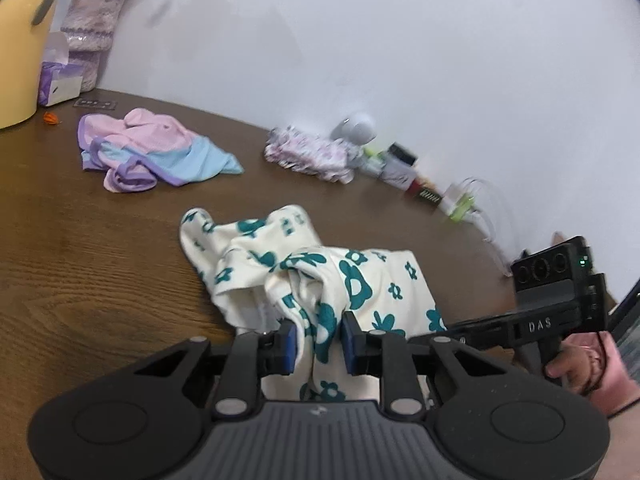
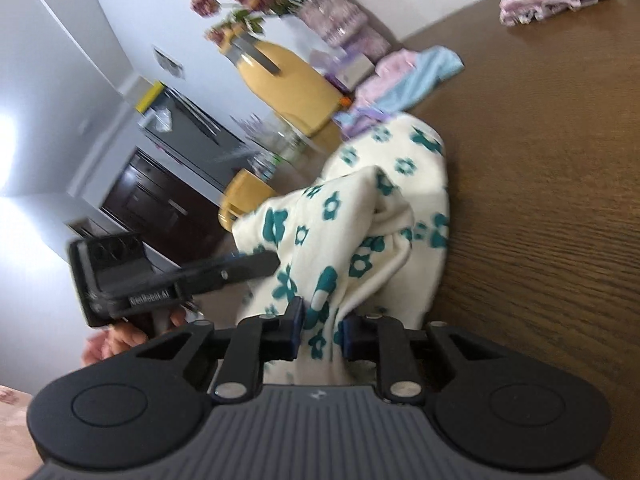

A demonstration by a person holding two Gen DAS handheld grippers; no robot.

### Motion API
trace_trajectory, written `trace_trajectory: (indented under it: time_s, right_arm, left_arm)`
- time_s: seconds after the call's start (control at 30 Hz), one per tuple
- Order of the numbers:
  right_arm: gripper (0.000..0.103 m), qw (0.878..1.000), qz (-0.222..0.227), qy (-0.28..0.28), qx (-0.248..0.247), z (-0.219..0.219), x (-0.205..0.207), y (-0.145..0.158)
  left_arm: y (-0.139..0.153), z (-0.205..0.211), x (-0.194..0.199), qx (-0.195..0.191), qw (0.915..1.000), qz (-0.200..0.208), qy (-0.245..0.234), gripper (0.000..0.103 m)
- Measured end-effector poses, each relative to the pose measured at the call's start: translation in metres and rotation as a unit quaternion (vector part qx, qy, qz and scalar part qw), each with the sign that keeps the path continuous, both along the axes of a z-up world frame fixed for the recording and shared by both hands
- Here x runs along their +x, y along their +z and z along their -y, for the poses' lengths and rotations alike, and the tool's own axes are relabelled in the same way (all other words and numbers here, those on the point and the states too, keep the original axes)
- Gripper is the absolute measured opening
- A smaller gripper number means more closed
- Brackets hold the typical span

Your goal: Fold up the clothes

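A cream garment with teal flowers point(image 1: 312, 276) lies bunched on the brown wooden table point(image 1: 80, 264). My left gripper point(image 1: 319, 342) is shut on a fold of its near edge. My right gripper point(image 2: 322, 336) is shut on another fold of the same garment point(image 2: 360, 220), with the cloth pulled up between the blue pads. The right gripper's body point(image 1: 552, 312) shows at the right of the left wrist view, and the left gripper's body point(image 2: 132, 280) at the left of the right wrist view.
A pink, blue and purple garment point(image 1: 152, 148) lies crumpled at the back left. A pink floral garment point(image 1: 312, 154) lies by the wall. A yellow container point(image 1: 20, 48), a purple vase point(image 1: 92, 32), a tissue box point(image 1: 60, 76) and small bottles point(image 1: 404, 168) stand along the wall.
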State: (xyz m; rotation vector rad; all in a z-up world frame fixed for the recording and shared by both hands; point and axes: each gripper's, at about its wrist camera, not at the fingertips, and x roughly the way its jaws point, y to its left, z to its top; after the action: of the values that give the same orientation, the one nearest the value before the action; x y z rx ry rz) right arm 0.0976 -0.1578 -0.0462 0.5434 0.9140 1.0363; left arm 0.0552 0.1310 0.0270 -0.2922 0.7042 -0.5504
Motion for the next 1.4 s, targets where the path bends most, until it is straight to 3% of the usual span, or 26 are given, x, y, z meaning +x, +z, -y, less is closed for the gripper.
trace_trajectory:
  time_s: [0.13, 0.43, 0.6, 0.67, 0.73, 0.77, 0.83, 0.9, 0.93, 0.97, 1.03, 1.17, 1.3, 1.4]
  right_arm:
    - [0.019, 1.0, -0.011, 0.003, 0.002, 0.005, -0.014, 0.006]
    - [0.019, 0.997, -0.067, 0.006, -0.026, 0.004, -0.022, -0.016]
    - [0.022, 0.997, -0.074, 0.002, -0.027, 0.006, -0.022, -0.023]
    - [0.029, 0.998, -0.061, 0.0, -0.026, 0.01, -0.022, -0.015]
    - [0.044, 0.999, -0.034, -0.008, -0.026, 0.018, -0.024, -0.001]
    - [0.047, 0.999, -0.013, -0.018, -0.031, 0.024, -0.027, 0.008]
    - [0.053, 0.997, 0.043, -0.045, -0.051, 0.033, -0.033, 0.027]
    - [0.053, 0.991, 0.103, -0.065, -0.057, 0.035, -0.038, 0.047]
    - [0.051, 0.988, 0.13, -0.062, -0.052, 0.031, -0.041, 0.055]
    - [0.048, 0.985, 0.154, -0.054, -0.056, 0.024, -0.042, 0.06]
    - [0.03, 0.976, 0.196, -0.031, -0.087, 0.0, -0.043, 0.065]
    - [0.021, 0.957, 0.228, -0.008, -0.179, -0.041, -0.037, 0.046]
    - [0.021, 0.951, 0.225, -0.003, -0.213, -0.052, -0.038, 0.023]
    - [0.021, 0.948, 0.229, -0.002, -0.22, -0.05, -0.042, 0.022]
  left_arm:
    - [0.001, 0.002, -0.014, -0.008, 0.9998, -0.019, -0.009, 0.021]
    - [-0.022, 0.012, -0.01, -0.001, 0.9969, -0.078, -0.014, 0.021]
    - [-0.022, 0.013, -0.011, 0.018, 0.9974, -0.069, -0.01, 0.026]
    - [-0.015, 0.01, -0.017, 0.032, 0.9983, -0.048, -0.002, 0.038]
    - [-0.002, 0.006, -0.027, 0.051, 0.9986, -0.008, 0.01, 0.045]
    - [0.005, 0.005, -0.033, 0.06, 0.9979, 0.015, 0.017, 0.05]
    - [0.02, 0.006, -0.044, 0.08, 0.9943, 0.063, 0.032, 0.051]
    - [0.031, 0.013, -0.05, 0.096, 0.9894, 0.103, 0.034, 0.048]
    - [0.034, 0.019, -0.05, 0.106, 0.987, 0.117, 0.03, 0.042]
    - [0.033, 0.028, -0.047, 0.122, 0.9849, 0.121, 0.019, 0.027]
    - [0.026, 0.048, -0.038, 0.163, 0.9799, 0.115, -0.007, 0.014]
    - [-0.005, 0.064, -0.02, 0.21, 0.9749, 0.073, -0.009, 0.014]
    - [-0.015, 0.062, -0.015, 0.201, 0.9777, 0.061, -0.005, 0.014]
    - [-0.019, 0.063, -0.015, 0.203, 0.9772, 0.063, -0.002, 0.014]
